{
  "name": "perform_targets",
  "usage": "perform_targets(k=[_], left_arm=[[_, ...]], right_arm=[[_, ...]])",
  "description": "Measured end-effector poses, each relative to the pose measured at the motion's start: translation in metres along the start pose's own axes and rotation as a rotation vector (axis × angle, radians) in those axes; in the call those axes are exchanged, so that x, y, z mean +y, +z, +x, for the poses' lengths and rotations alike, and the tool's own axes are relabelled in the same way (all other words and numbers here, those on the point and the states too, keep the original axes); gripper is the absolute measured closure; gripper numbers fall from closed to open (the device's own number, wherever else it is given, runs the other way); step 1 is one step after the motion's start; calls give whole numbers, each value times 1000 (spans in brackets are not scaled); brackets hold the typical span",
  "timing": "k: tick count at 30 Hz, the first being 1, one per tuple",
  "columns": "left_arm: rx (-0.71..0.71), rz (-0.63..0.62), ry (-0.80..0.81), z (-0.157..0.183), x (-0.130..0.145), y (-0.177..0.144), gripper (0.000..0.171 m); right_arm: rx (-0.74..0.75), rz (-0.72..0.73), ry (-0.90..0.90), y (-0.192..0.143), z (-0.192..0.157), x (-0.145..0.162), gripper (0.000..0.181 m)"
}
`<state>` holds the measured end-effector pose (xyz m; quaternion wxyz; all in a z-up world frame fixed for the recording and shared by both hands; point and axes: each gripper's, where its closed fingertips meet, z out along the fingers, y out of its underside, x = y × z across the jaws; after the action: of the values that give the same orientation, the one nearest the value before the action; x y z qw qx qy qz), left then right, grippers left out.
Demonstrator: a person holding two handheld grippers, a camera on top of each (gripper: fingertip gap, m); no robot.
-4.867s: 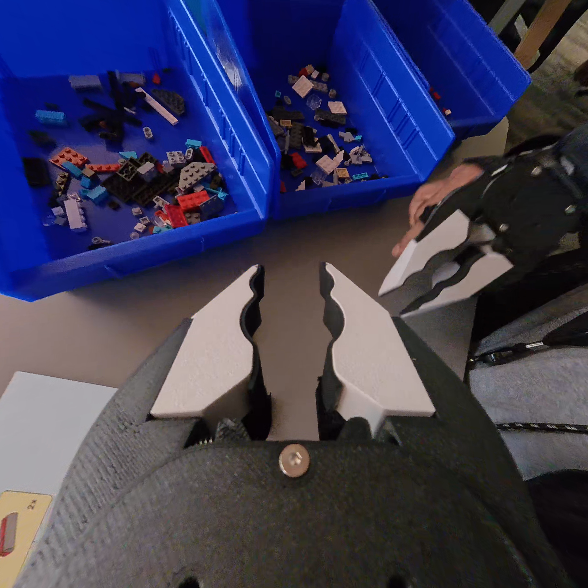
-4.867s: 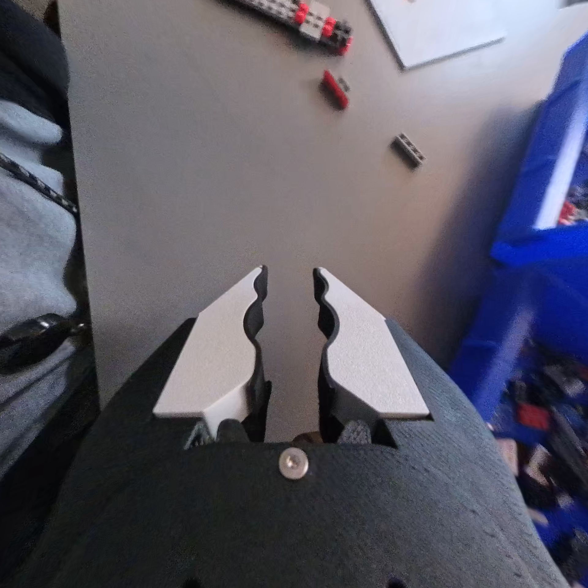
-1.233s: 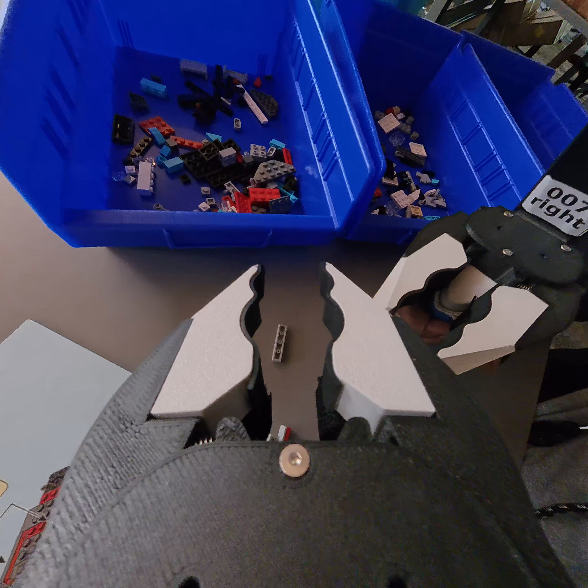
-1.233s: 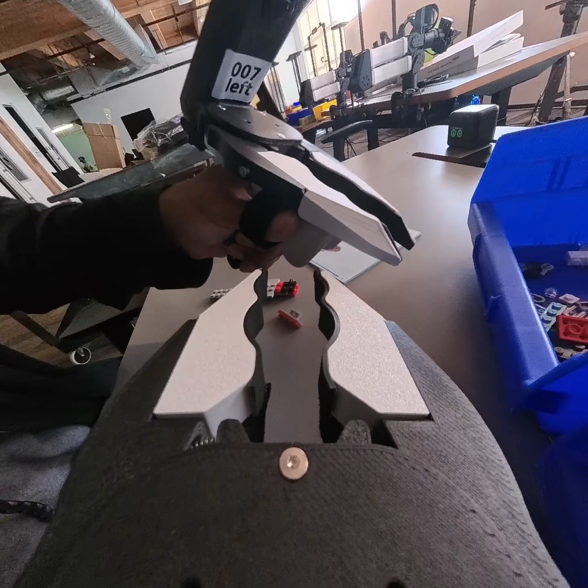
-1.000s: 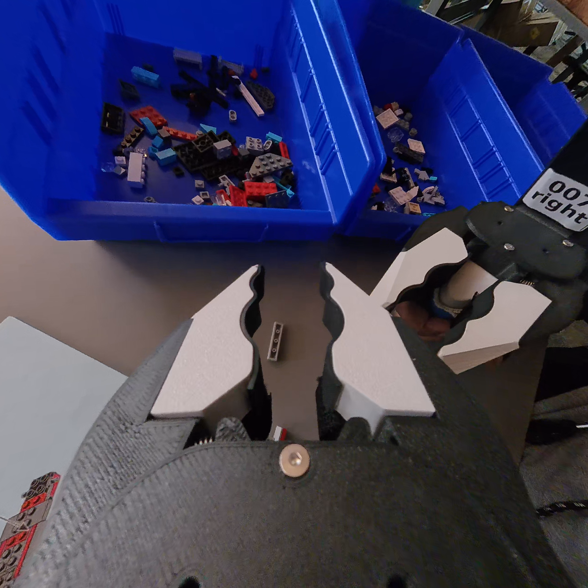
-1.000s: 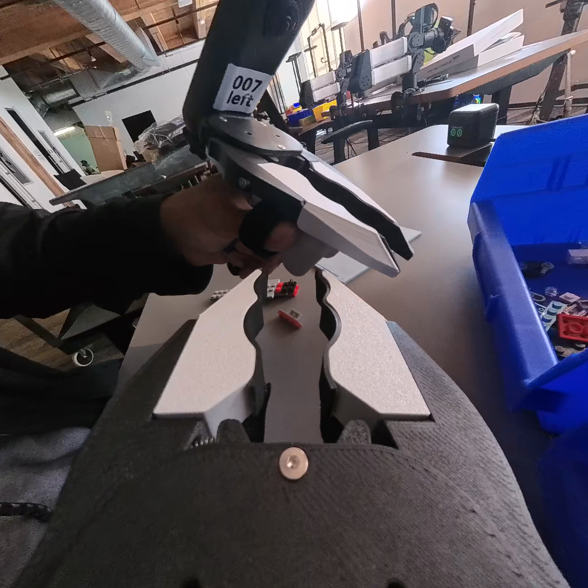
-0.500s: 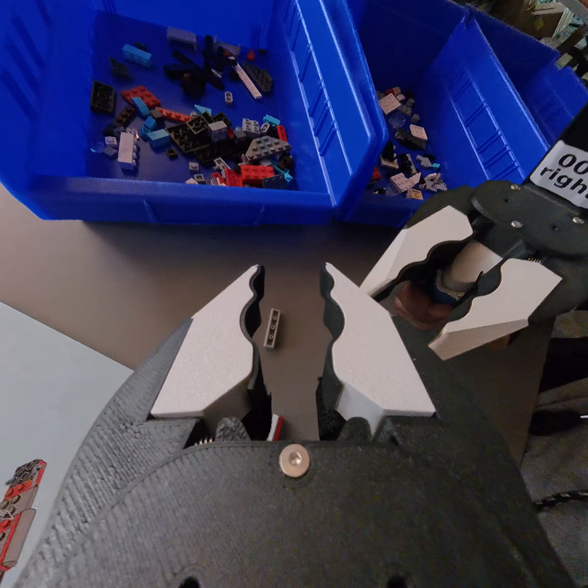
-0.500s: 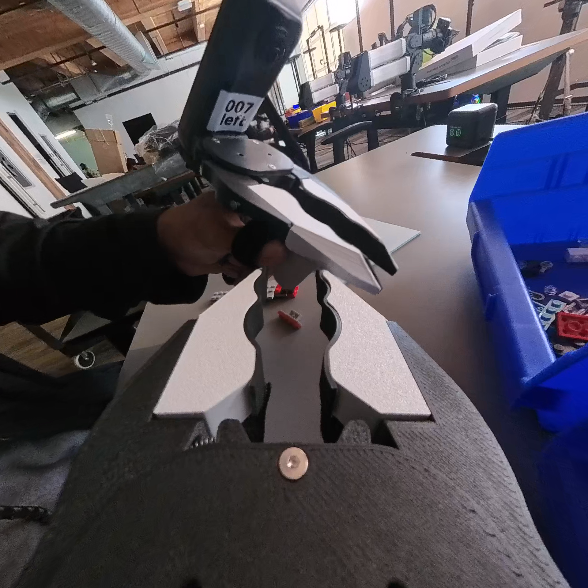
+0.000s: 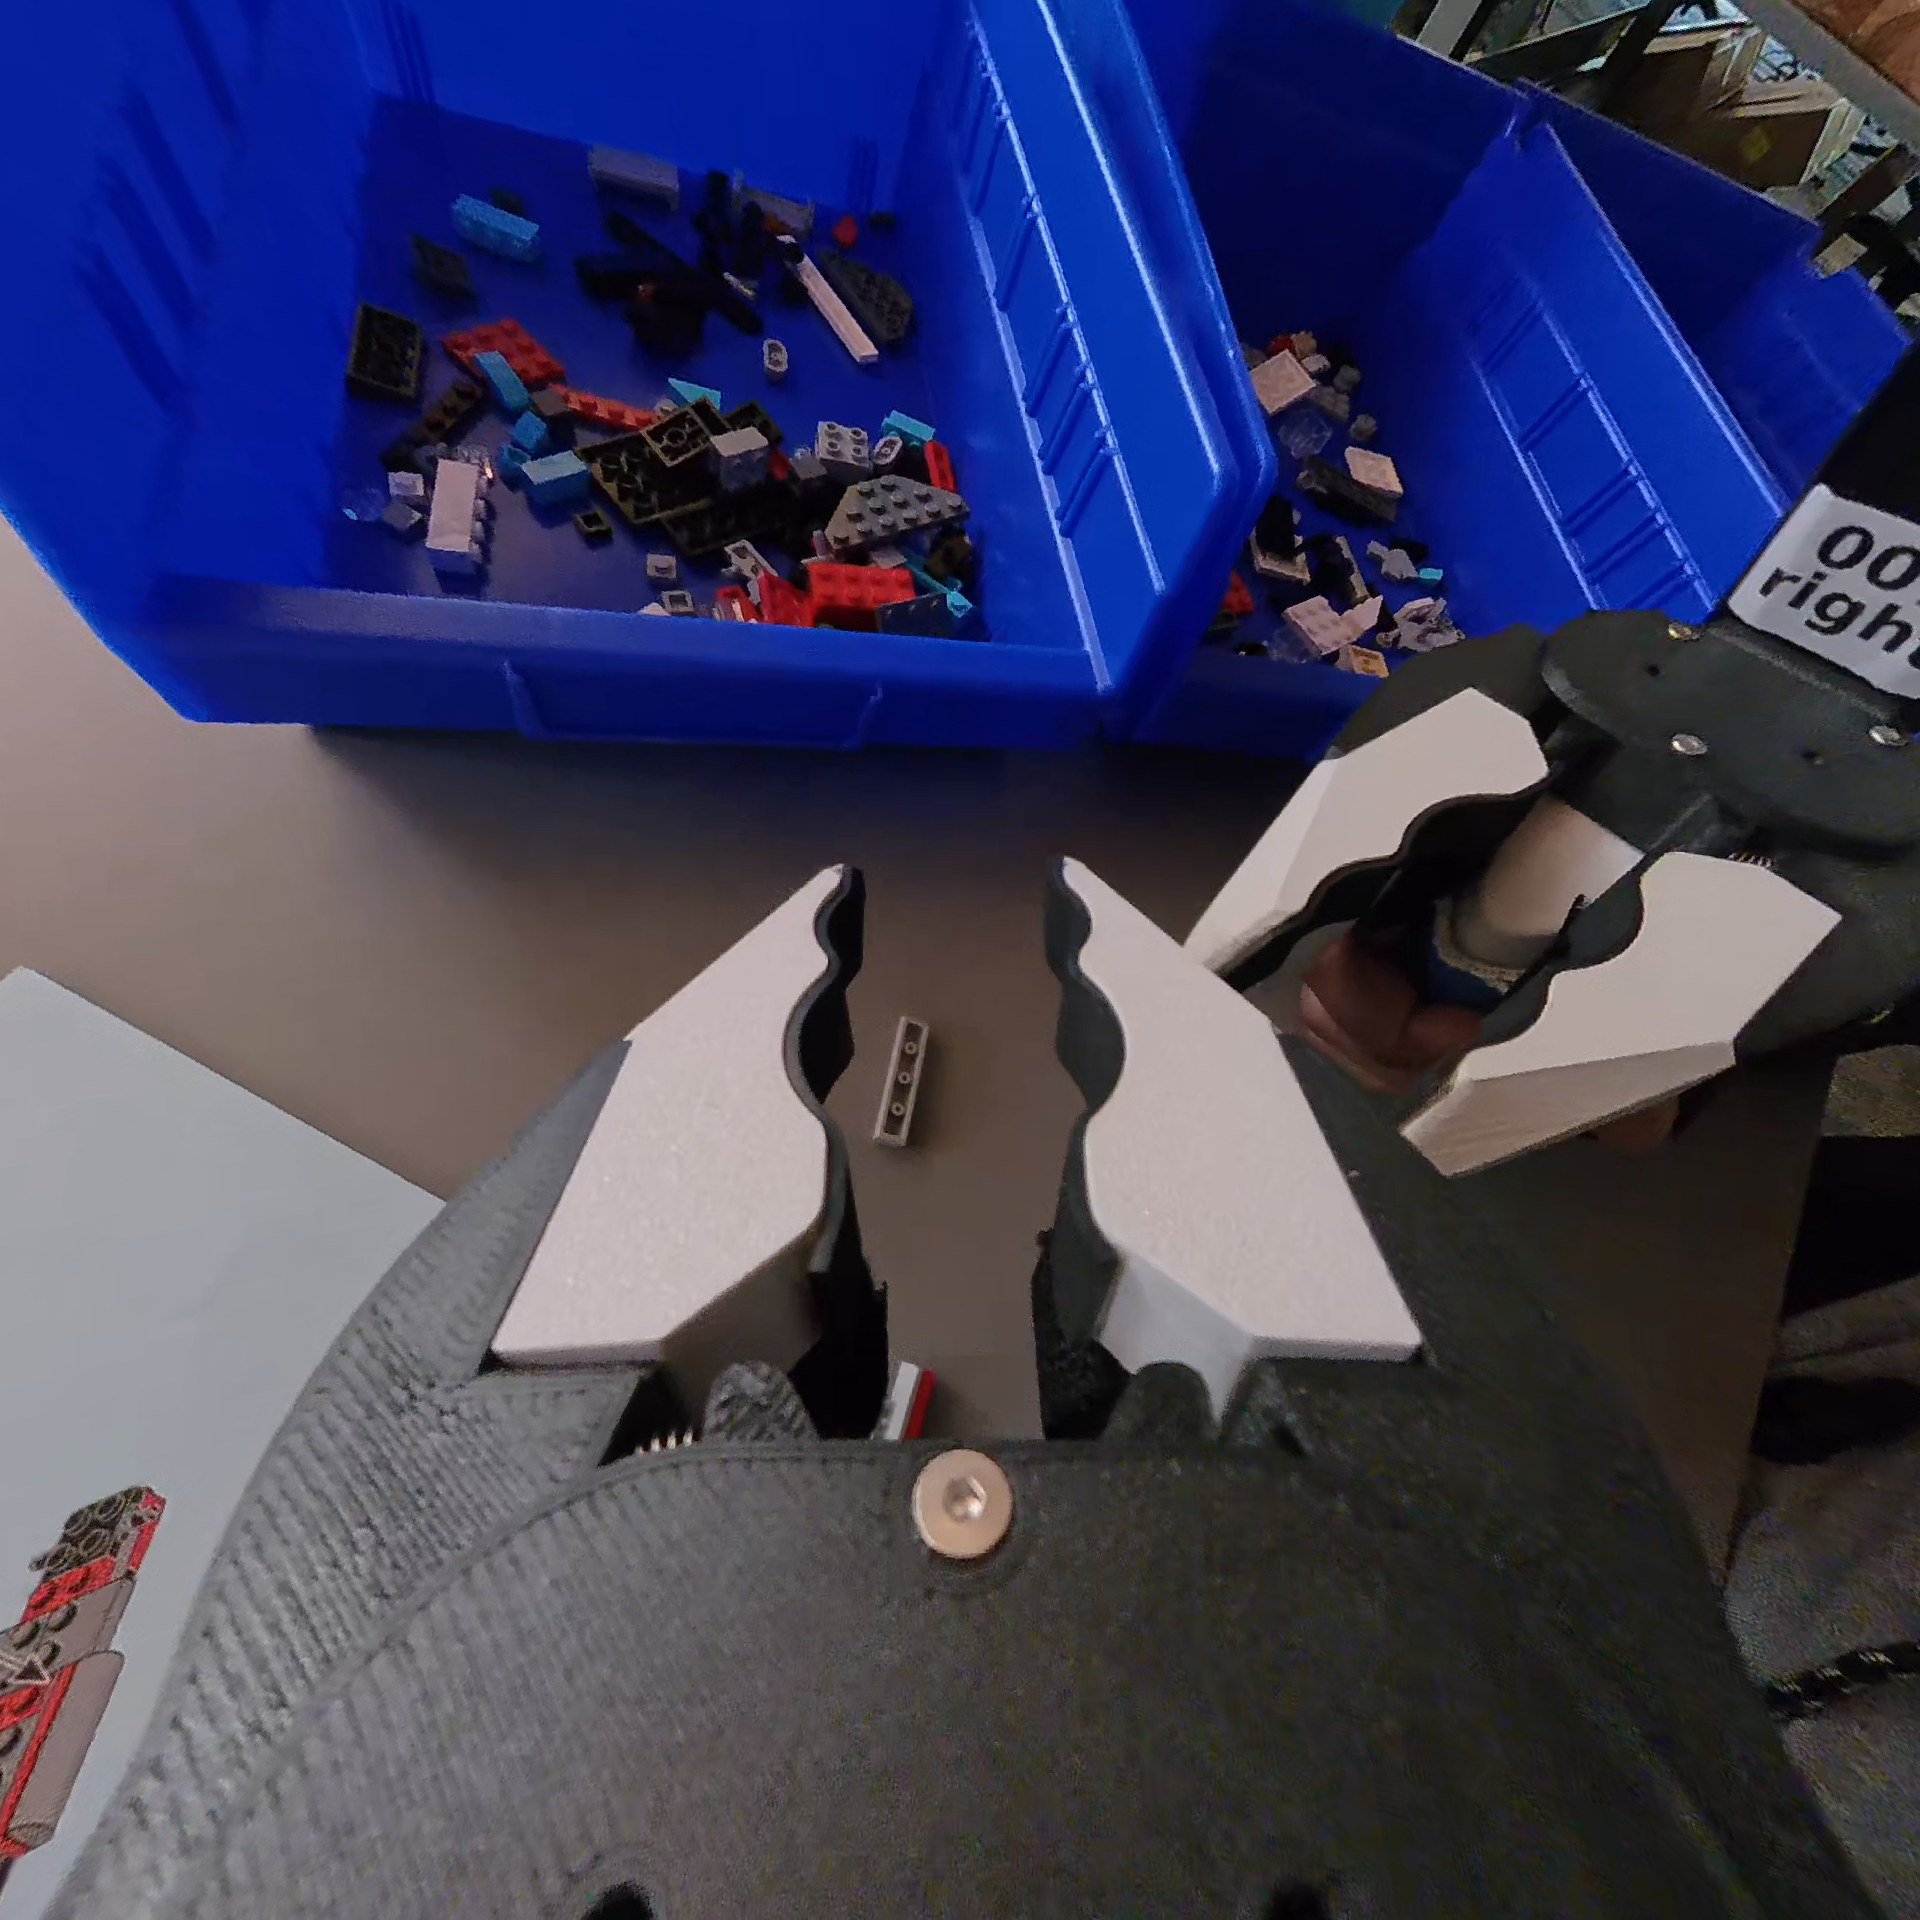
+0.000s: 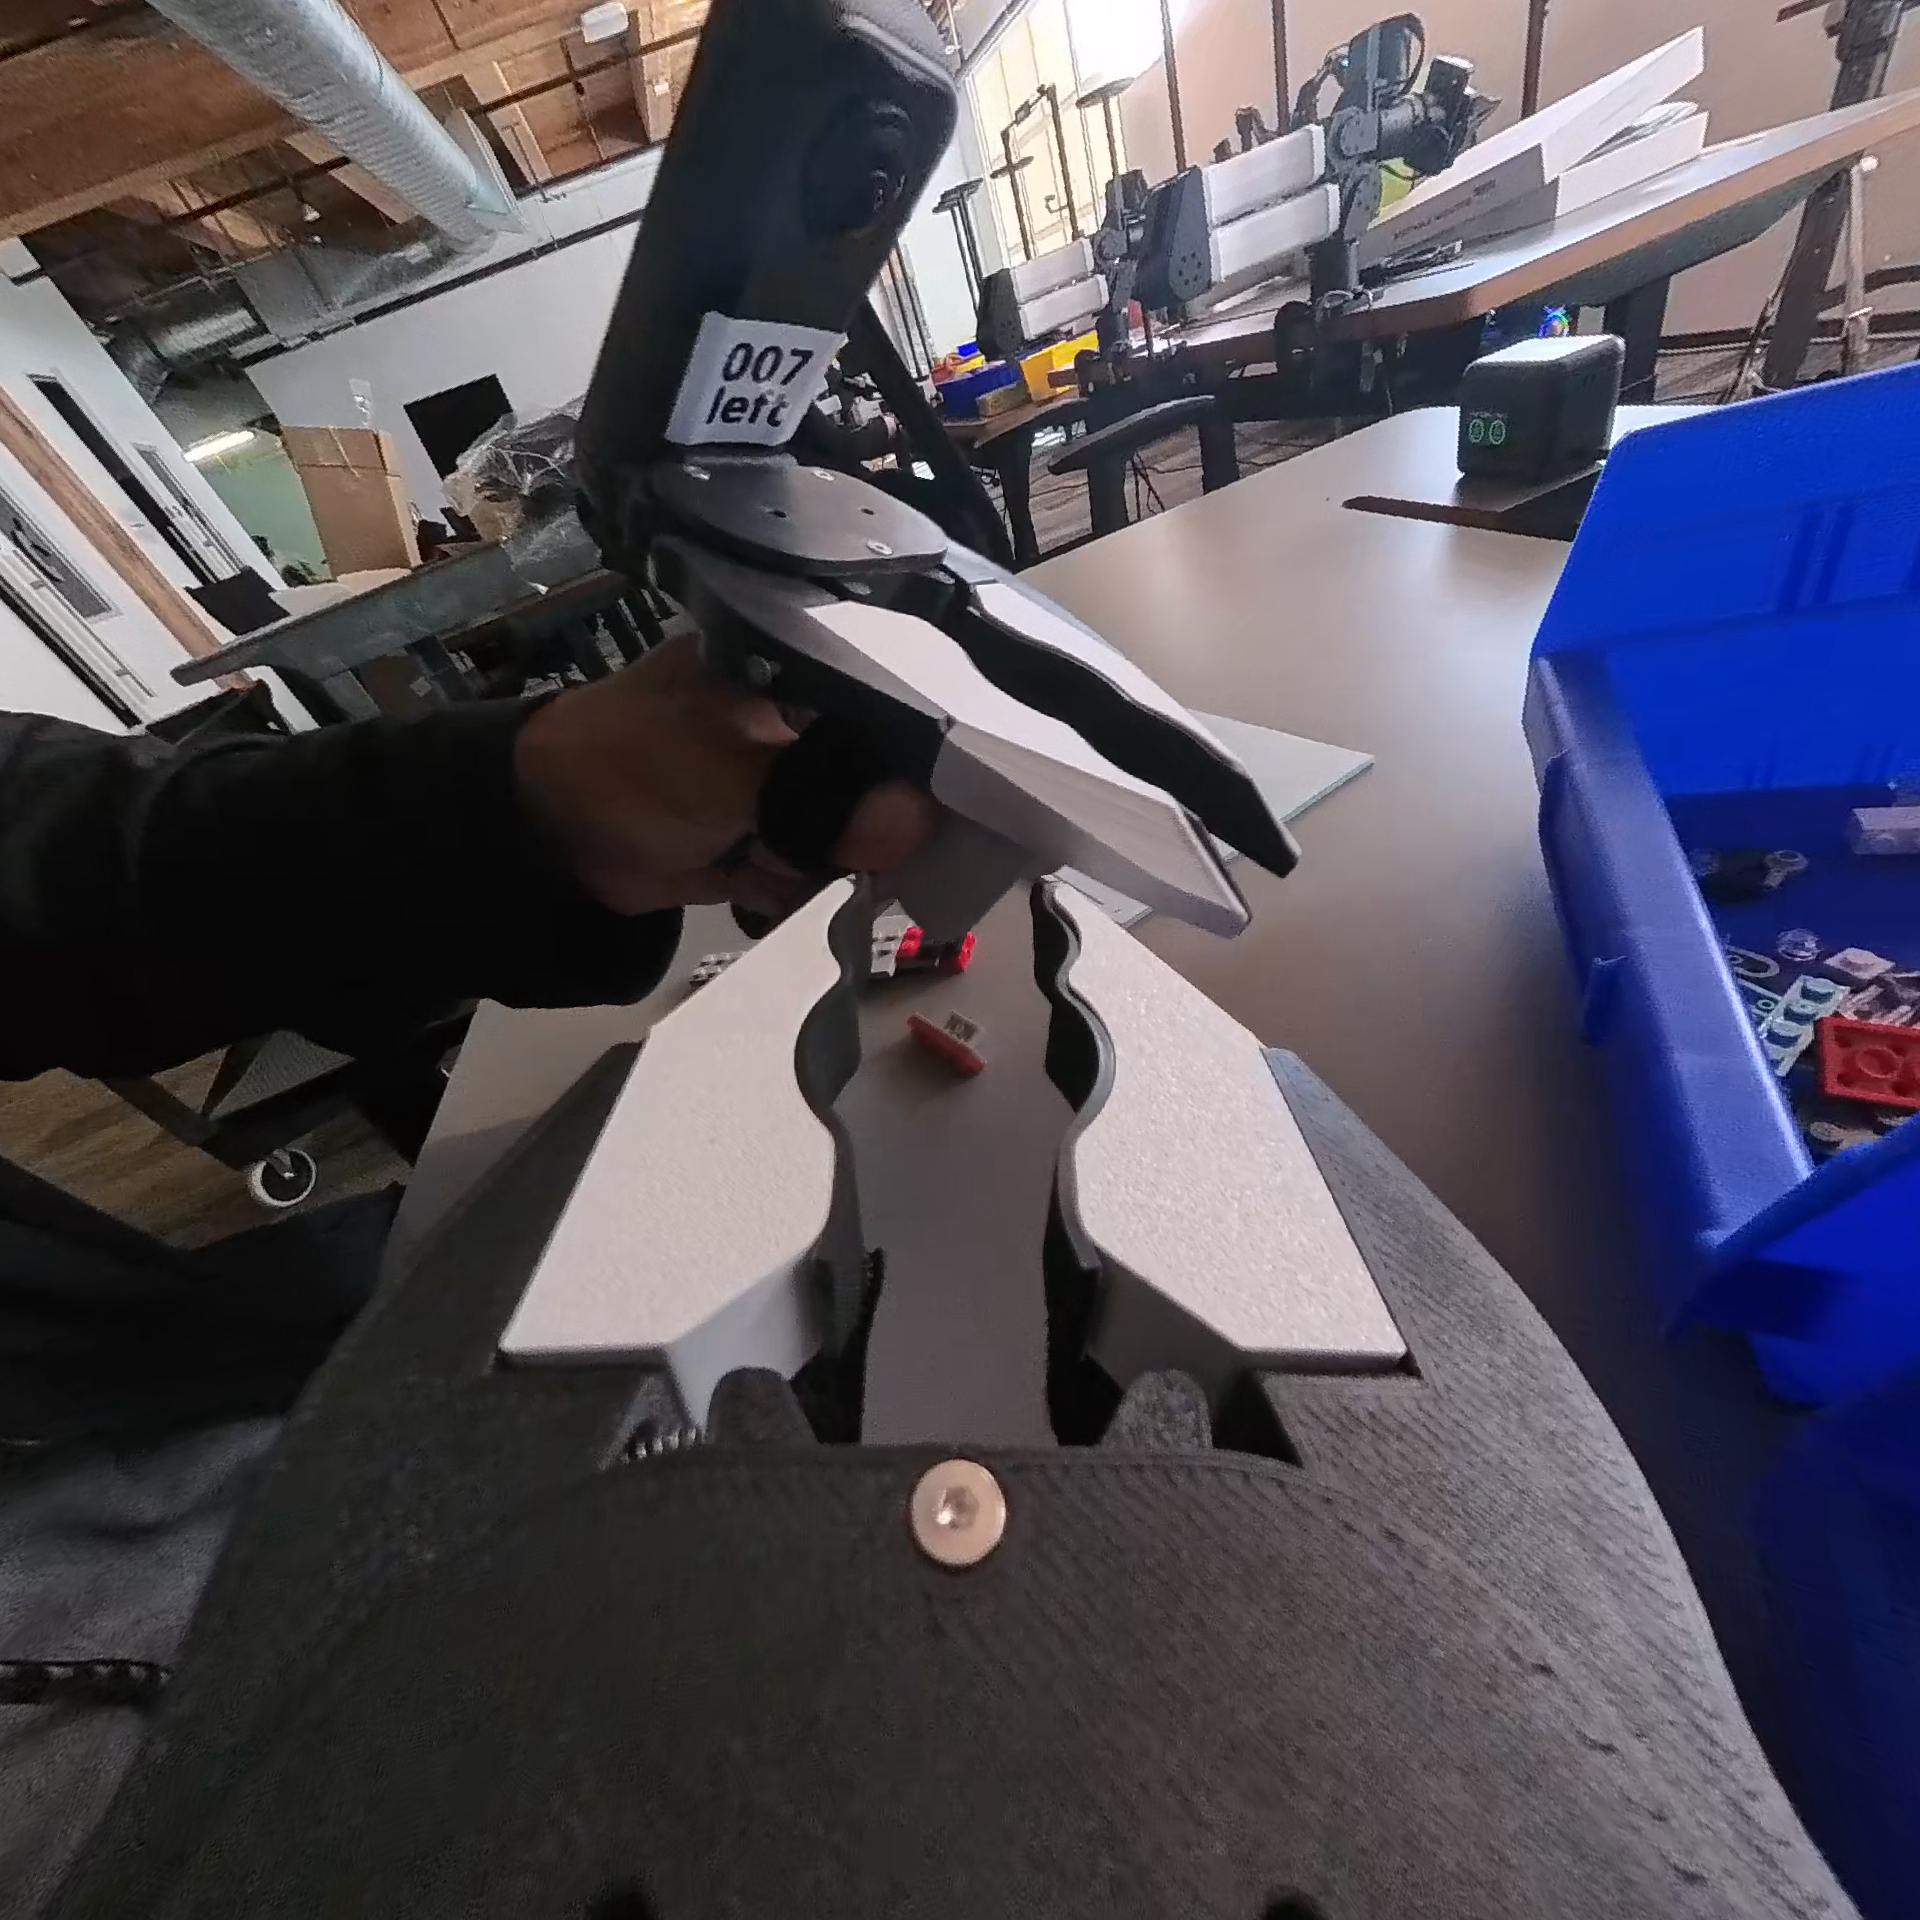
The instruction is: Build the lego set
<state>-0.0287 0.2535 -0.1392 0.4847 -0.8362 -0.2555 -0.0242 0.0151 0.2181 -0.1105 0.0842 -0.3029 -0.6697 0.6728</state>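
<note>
My left gripper point(image 9: 951, 883) is open and empty above the grey table. A thin dark grey lego plate point(image 9: 902, 1081) lies flat on the table in the gap between its fingers. A small red and white piece point(image 9: 910, 1403) shows at the base of the fingers. My right gripper point(image 10: 945, 899) is open and empty, low over the table. A small red piece point(image 10: 945, 1042) lies beyond its tips, and a red, black and grey lego assembly point(image 10: 920, 948) lies farther off. The left gripper also shows above them point(image 10: 1247, 883), and the right gripper at the right in the left wrist view point(image 9: 1340, 1049).
Two blue bins hold loose lego pieces: a large one point(image 9: 623, 686) at the back left and a second point(image 9: 1538, 343) at its right. A blue bin edge point(image 10: 1662, 935) stands at the right. A white instruction sheet point(image 9: 156, 1247) lies at the left.
The left gripper has moved forward and down over the grey plate, which now sits farther in between its fingers. The right gripper has barely moved. Both stay open.
</note>
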Motion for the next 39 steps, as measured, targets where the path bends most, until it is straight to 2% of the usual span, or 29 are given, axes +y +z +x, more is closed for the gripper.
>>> perform_targets(k=[8, 14, 24, 28, 33, 39], left_arm=[[-38, 36, 47, -9, -11, 2, 138], [-15, 58, 33, -8, -16, 0, 138], [-37, -7, 35, -6, 7, -19, 138], [-36, -17, 47, -6, 6, -19, 137], [-7, -10, 74, -4, -14, -16, 137], [118, -33, 146, 17, -61, 6, 135]], right_arm=[[4, -2, 5, 0, 1, 0, 148], [11, 0, 19, 0, 3, 0, 149], [9, 12, 35, -1, 5, -2, 149], [10, 16, 44, -1, 6, -3, 149], [10, 20, 49, -2, 7, -3, 149], [13, 28, 34, -3, 6, -4, 149]])
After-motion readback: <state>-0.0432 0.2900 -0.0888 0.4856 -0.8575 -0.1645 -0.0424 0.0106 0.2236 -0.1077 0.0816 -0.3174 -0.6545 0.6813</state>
